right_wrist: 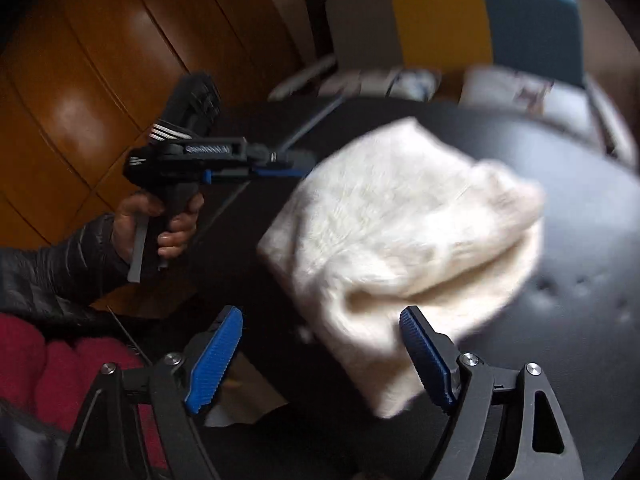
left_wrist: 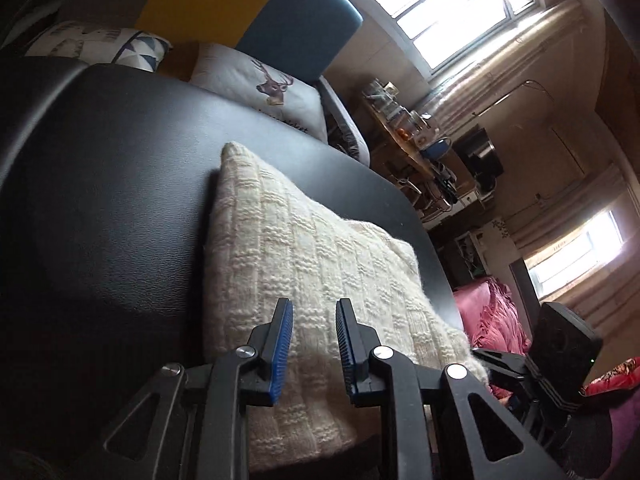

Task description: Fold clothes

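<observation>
Bare black leather-like tabletop (left_wrist: 100, 208) is lying open left of the folded cream knitted sweater (left_wrist: 304, 264); patterned white cushions (left_wrist: 272, 88) are seemingly crowding its far edge.

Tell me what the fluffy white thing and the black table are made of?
The white garment looks like knitted wool or a similar yarn: chunky basket-weave stitches and fuzzy edges, matte finish. The black table seems covered in leather-like vinyl, judging by its fine grain and soft sheen, though I can't be sure.

Both views close, sharing sweater (left_wrist: 304, 264).

Windows (left_wrist: 448, 8) glare; right wrist view motion-blurred.
</observation>
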Available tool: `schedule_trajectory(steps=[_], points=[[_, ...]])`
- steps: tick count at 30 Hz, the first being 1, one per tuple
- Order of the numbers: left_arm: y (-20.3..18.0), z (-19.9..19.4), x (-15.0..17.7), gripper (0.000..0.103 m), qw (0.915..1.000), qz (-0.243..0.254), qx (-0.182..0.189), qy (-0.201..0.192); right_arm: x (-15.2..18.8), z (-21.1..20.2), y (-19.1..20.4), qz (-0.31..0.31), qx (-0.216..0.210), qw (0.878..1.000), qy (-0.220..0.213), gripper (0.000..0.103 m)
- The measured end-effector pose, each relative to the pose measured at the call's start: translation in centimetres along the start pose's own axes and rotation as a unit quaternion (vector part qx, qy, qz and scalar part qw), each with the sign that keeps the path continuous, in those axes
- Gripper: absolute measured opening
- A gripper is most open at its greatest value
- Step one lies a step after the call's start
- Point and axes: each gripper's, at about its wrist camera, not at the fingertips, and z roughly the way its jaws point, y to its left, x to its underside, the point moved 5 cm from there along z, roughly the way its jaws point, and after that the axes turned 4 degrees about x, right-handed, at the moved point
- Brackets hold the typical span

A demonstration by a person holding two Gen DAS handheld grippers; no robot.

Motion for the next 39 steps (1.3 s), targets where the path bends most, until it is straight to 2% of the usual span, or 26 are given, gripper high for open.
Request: schedule_trajectory(steps=[2,5,6,7,8,9,10,11,12,13,15,17,19,21,24,25,28,29,30,32,35,37,38,39], points=[[-1.2,1.0,0.5,0.020,0.9993,0.034,-0.002,0.016,-0.2,1.2,-0.1,0.041,-0.045,0.998,-0.015,0.082],[-1.7,3.6,3.0,0.020,0.9925,0.091,-0.014,0.081,1.8,2.1,-0.8,0.098,-0.089,0.991,-0.031,0.075],[-1.6,4.5,4.1,0.018,0.9877,0.112,-0.024,0.106,3.0,2.7,-1.2,0.116,-0.090,0.989,-0.025,0.069],[-1.5,5.4,5.3,0.017,0.9817,0.133,-0.034,0.132,4.6,3.6,-2.1,0.135,-0.072,0.988,-0.003,0.063],[-1.6,5.6,5.9,0.016,0.9785,0.149,-0.037,0.137,5.8,4.0,-2.8,0.151,-0.063,0.987,0.002,0.039],[-1.8,5.5,6.2,0.016,0.9773,0.162,-0.037,0.132,6.4,3.6,-3.2,0.170,-0.071,0.983,-0.013,0.032],[-2.0,5.3,6.1,0.016,0.9775,0.165,-0.034,0.127,6.8,3.0,-3.6,0.189,-0.080,0.978,-0.027,0.032],[-2.1,5.0,5.9,0.016,0.9786,0.162,-0.029,0.123,7.0,2.3,-3.7,0.201,-0.090,0.975,-0.037,0.035],[-2.3,4.7,5.7,0.016,0.9796,0.160,-0.024,0.119,7.0,1.5,-3.6,0.205,-0.092,0.973,-0.045,0.047],[-2.6,4.3,5.6,0.016,0.9800,0.162,-0.019,0.113,7.0,0.7,-3.6,0.211,-0.096,0.971,-0.051,0.054],[-3.3,3.6,5.3,0.017,0.9799,0.172,-0.010,0.100,6.6,-1.0,-3.8,0.226,-0.100,0.966,-0.075,0.079],[-4.2,3.4,5.3,0.017,0.9780,0.186,-0.004,0.094,5.6,-2.8,-4.5,0.238,-0.091,0.960,-0.116,0.083],[-5.2,3.4,5.4,0.017,0.9755,0.201,0.001,0.090,4.0,-3.4,-5.8,0.262,-0.096,0.948,-0.154,0.086],[-6.1,3.4,5.5,0.017,0.9727,0.215,0.006,0.086,2.7,-2.9,-7.2,0.288,-0.073,0.939,-0.172,0.087],[-6.7,4.3,6.2,0.018,0.9662,0.237,0.003,0.101,1.0,-1.3,-8.8,0.320,-0.058,0.927,-0.188,0.086],[-6.7,4.7,6.6,0.018,0.9642,0.243,0.004,0.107,0.3,-0.6,-9.0,0.324,-0.051,0.927,-0.185,0.084],[-6.8,5.7,7.7,0.018,0.9582,0.258,0.008,0.123,-1.1,1.4,-9.3,0.319,-0.026,0.933,-0.161,0.060],[-6.8,5.8,8.1,0.019,0.9562,0.263,0.007,0.127,-1.3,1.9,-9.2,0.315,-0.007,0.937,-0.151,0.044],[-6.8,5.9,8.4,0.018,0.9542,0.268,0.007,0.132,-1.5,1.9,-9.2,0.309,0.010,0.940,-0.146,0.031],[-6.8,6.2,9.1,0.018,0.9501,0.278,0.006,0.141,-2.2,0.3,-9.2,0.289,0.035,0.944,-0.159,0.015],[-6.7,6.6,10.2,0.018,0.9435,0.293,0.004,0.155,-3.7,-2.1,-8.3,0.238,0.101,0.950,-0.174,0.014],[-6.7,6.9,10.8,0.018,0.9388,0.303,0.004,0.164,-3.6,-0.4,-9.6,0.209,0.169,0.955,-0.128,0.014],[-6.7,7.0,11.2,0.018,0.9365,0.307,0.003,0.169,-2.9,1.3,-10.7,0.210,0.182,0.956,-0.098,0.014],[-6.7,6.9,11.2,0.018,0.9361,0.307,0.004,0.172,-2.0,2.4,-11.6,0.213,0.185,0.955,-0.087,0.015]])
